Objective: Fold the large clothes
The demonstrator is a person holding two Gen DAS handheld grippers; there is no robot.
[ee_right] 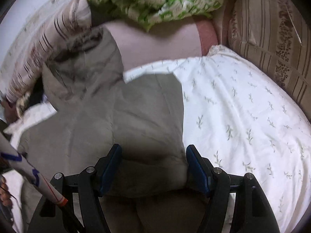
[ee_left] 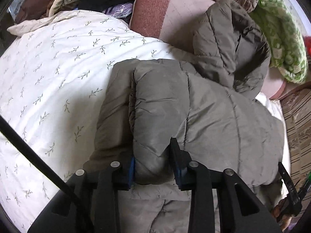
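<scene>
Our jaws on the left gripper (ee_left: 153,167) are pinched onto a thick roll of the grey-olive quilted puffer jacket (ee_left: 213,120), the blue pads pressing its padded edge. The jaws of the right gripper (ee_right: 153,167) stand wider, with a bulging fold of the same jacket between them; the pads seem to touch it, so we judge it held. The jacket lies on the white leaf-printed bed sheet (ee_left: 48,81), its hood (ee_left: 229,44) at the far side near the green-and-white patterned blanket (ee_left: 281,44). We judge the folding partly done: one side looks doubled over, but the hood is still out and the bundle not yet compact.
</scene>
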